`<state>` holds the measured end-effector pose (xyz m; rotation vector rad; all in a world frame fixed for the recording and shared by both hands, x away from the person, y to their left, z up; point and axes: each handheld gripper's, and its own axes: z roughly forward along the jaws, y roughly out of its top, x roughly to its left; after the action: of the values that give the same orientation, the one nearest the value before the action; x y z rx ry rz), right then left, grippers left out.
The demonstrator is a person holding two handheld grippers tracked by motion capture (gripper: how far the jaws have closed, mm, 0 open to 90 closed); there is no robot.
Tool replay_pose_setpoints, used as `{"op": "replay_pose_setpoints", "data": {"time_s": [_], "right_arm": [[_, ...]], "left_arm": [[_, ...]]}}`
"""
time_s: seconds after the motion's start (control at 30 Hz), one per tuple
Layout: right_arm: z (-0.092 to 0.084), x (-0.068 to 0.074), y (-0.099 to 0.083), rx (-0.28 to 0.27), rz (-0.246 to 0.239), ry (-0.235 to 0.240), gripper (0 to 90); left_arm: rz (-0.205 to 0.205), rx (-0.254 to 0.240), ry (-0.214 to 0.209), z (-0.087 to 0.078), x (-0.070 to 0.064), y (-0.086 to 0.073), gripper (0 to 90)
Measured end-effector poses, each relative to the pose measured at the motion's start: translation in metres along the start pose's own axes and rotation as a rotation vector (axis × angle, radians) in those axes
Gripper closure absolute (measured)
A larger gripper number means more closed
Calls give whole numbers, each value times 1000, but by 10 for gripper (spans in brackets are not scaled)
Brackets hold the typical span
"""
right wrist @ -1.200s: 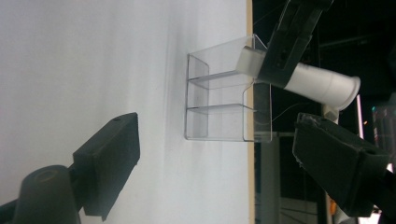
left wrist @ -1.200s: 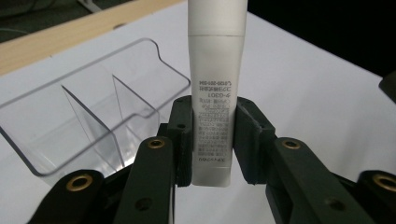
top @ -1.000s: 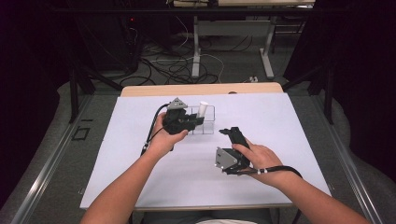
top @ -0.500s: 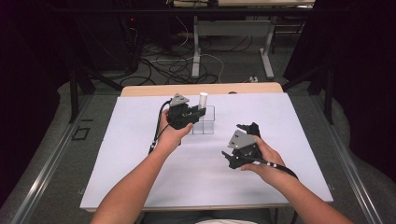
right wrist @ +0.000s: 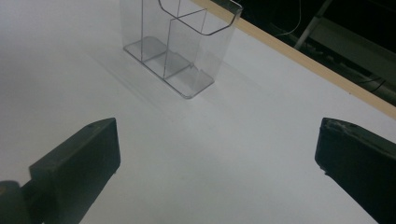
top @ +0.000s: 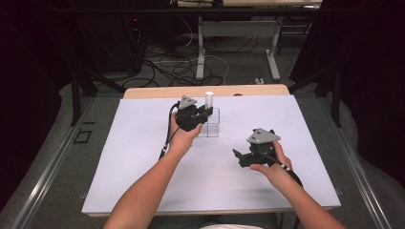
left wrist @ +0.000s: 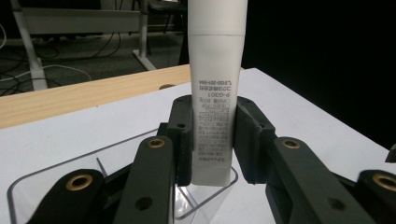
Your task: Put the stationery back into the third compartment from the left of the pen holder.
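My left gripper (top: 199, 116) is shut on a white tube (top: 208, 99) and holds it upright. In the left gripper view the pads (left wrist: 183, 135) press both sides of the printed tube (left wrist: 215, 70). Its lower end is level with the rim of a clear divided container (left wrist: 56, 184). That container (top: 210, 126) stands on the white table, just right of the left hand. My right gripper (top: 248, 144) is lower right of it, open wide, with nothing between its jaws, which have just been opening. It (right wrist: 217, 140) faces the container (right wrist: 180, 42) across bare table.
The white tabletop (top: 143, 162) has a wooden strip (top: 157, 91) along its far edge. Beyond that are table legs and cables on the floor. Black cables trail from both grippers along the forearms.
The right gripper has moved right and a little farther from the person, and its jaws stand wider. The left gripper has shifted slightly with the tube, staying at the container.
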<state>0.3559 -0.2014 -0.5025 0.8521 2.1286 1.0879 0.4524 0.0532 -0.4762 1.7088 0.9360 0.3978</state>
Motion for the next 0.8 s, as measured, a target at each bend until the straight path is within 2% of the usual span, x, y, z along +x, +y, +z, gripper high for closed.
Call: {"op": "replay_pose_setpoints", "data": {"time_s": [0.13,0.23,0.5,0.63,0.8], "right_arm": [[-1,-4,-4,-11,66,3,0],[-1,-6,-7,-16,92,5,0],[0,-9,-13,-5,114,4,0],[0,-10,-16,4,110,6,0],[1,-9,-17,4,121,15,0]], "left_arm": [[-4,-8,10,7,-3,-3,713],[-11,-7,20,12,-4,-7,713],[-9,-14,46,21,-4,-11,713],[-13,-10,49,24,-5,-14,713],[3,1,55,28,-6,-17,714]]}}
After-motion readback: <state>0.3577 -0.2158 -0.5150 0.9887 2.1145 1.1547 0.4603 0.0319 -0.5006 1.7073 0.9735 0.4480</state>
